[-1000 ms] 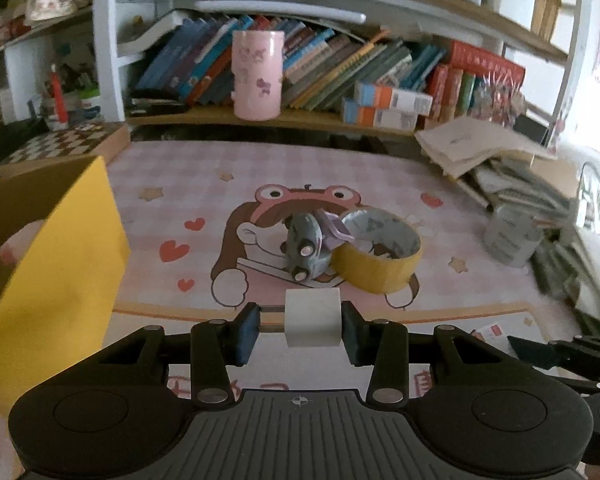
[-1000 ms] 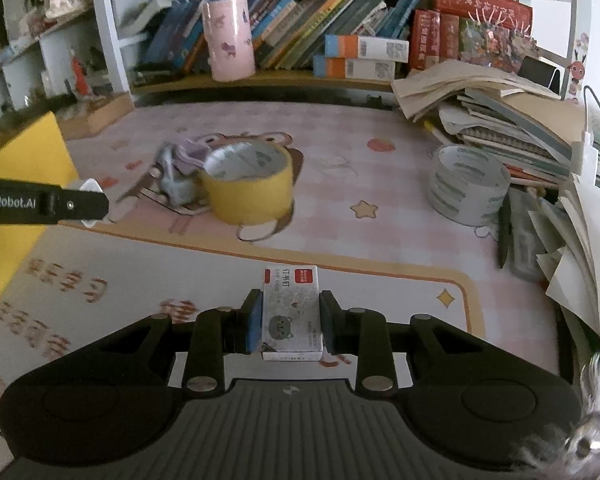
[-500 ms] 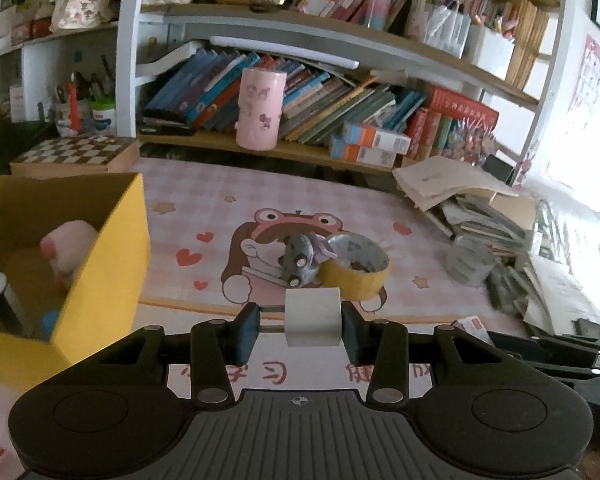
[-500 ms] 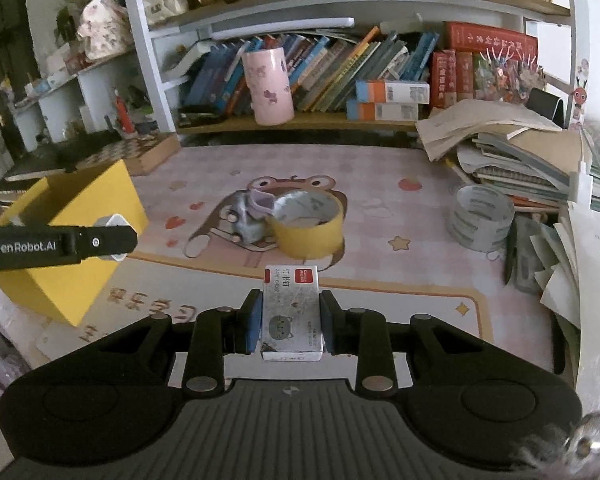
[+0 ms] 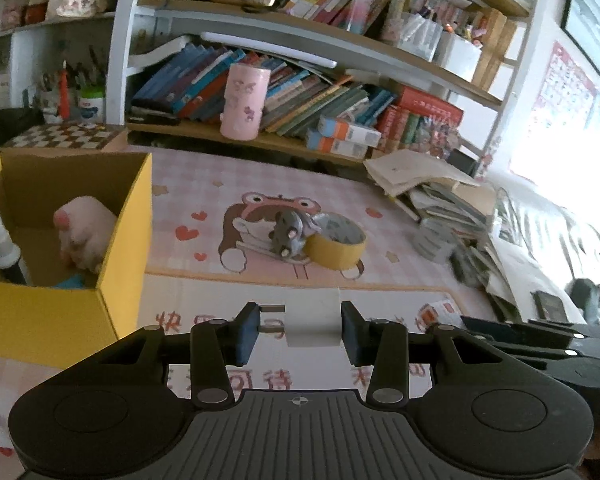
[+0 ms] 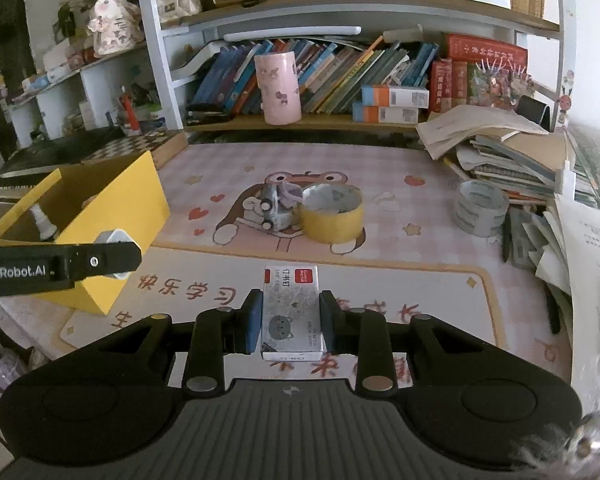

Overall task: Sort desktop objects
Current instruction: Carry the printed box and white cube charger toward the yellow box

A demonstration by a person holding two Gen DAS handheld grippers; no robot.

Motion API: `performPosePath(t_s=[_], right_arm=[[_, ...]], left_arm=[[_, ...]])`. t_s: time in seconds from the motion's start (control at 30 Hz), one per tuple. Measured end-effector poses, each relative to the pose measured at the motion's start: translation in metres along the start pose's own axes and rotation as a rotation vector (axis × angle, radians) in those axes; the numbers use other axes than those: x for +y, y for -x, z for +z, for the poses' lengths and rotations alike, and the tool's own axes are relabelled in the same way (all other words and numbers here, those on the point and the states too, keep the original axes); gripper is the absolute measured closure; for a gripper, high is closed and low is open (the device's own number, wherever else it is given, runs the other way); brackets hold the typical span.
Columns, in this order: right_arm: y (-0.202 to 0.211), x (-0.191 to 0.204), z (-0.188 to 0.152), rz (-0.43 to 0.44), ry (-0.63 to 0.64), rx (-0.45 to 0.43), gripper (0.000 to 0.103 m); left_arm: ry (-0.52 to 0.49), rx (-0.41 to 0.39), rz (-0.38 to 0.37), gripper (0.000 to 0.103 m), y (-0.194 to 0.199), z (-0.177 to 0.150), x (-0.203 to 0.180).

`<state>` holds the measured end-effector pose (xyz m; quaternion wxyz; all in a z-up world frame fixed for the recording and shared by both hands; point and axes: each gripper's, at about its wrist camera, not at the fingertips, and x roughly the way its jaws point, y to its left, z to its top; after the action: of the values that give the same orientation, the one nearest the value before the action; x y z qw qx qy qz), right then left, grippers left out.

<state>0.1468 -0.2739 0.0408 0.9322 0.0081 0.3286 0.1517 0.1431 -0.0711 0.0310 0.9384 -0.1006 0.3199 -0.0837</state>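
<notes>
Yellow box (image 5: 124,240) sits left of both claws, left gripper (image 5: 298,330) nearer. It clamps a white plug (image 5: 312,320); right gripper (image 6: 286,322) clamps a staples box (image 6: 292,312).

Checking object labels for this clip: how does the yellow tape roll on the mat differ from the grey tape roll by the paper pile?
The yellow tape roll has a bright yellow outer face; the grey tape roll is pale grey throughout. The yellow one sits mid-mat, touching a small grey toy car; the grey one stands apart, beside the stacked papers. Both lie flat, hollow core upward, untouched by either tongs.
</notes>
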Motion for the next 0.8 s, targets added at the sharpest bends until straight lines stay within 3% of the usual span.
performPosePath(t_s=[0.4,0.8], right_arm=[[0.014,0.057,-0.024,-0.028,-0.039,0.039,0.076],[0.026,0.123,-0.057,0.011,-0.072,0.070,0.076]], left_arm=[[0.000,0.045,-0.066,0.062,0.041,-0.027,0.041],[-0.021,0.077,-0.063,0.062,0.088,-0.053,0.084]])
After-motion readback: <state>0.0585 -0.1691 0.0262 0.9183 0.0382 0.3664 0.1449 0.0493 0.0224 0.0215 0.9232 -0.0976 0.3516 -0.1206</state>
